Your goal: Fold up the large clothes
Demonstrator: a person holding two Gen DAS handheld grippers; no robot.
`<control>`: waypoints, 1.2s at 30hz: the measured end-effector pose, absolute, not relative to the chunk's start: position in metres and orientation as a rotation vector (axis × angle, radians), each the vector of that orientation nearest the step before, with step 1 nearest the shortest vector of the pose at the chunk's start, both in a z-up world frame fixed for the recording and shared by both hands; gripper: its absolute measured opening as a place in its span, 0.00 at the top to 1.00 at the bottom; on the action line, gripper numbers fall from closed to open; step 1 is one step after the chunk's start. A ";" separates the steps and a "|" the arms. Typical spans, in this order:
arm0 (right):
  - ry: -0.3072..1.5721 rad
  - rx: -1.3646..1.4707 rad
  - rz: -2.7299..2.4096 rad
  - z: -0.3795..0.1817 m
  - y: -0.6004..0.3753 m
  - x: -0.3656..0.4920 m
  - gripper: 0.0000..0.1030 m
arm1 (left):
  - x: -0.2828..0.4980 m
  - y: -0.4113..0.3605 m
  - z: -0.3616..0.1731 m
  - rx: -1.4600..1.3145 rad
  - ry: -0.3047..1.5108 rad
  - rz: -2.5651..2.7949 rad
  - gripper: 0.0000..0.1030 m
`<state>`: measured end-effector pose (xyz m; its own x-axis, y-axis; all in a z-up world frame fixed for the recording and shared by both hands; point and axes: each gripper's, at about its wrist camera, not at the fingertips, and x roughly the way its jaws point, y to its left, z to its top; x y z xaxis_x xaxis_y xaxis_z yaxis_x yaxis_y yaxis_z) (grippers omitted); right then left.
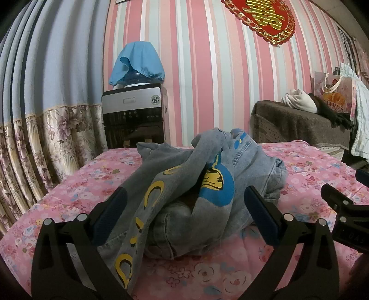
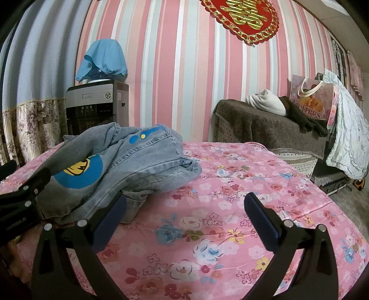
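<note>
1. Looking along our left gripper [image 1: 184, 207], we see its jaws spread wide apart, clamped on nothing; the crumpled denim jacket [image 1: 196, 184] lies heaped just ahead and partly between the blue pads [image 1: 110, 212], with one printed flap draping down toward us.
2. Our right gripper [image 2: 184, 214] also stands wide apart and holds nothing; only bare bedspread shows between its fingers, and the jacket's hem sits just beside its left pad [image 2: 110, 217].
3. In each wrist view the other gripper pokes in from the side edge, near the jacket.
4. The jacket, pale blue denim with a blue-and-yellow print, rests bunched and unfolded on the pink floral bedspread [image 2: 230, 207], toward the left of the bed as the right wrist view shows it.
5. Beyond the bed's far edge stands a water dispenser [image 1: 133, 110] whose bottle is covered by a blue cloth [image 1: 138, 60].
6. To the right, a piece of furniture under a brown blanket [image 2: 265, 124] carries a white bundle [image 2: 265, 101], a dark garment and a floral gift bag [image 2: 311, 101].
7. Behind all this runs pink striped wallpaper [image 1: 207, 69] bearing a red-and-gold ornament [image 1: 260, 16], with a blue floral-hemmed curtain [image 1: 46, 92] at left.
</note>
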<state>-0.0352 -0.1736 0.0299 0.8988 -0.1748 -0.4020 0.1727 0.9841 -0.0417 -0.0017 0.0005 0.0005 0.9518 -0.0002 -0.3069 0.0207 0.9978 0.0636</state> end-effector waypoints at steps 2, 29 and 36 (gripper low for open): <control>0.416 -0.005 -0.180 0.030 -0.174 -0.035 0.02 | -0.002 0.001 0.001 0.066 0.313 -0.011 0.03; 0.407 -0.006 -0.182 0.032 -0.174 -0.037 0.02 | -0.001 -0.008 0.002 0.059 0.313 -0.010 0.03; 0.406 -0.006 -0.182 0.032 -0.174 -0.037 0.02 | -0.001 -0.008 0.002 0.059 0.314 -0.010 0.03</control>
<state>-0.0374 -0.1736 0.0323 0.9027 -0.1770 -0.3922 0.1745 0.9838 -0.0423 -0.0010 -0.0075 0.0017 0.9510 -0.0010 -0.3093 0.0194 0.9982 0.0562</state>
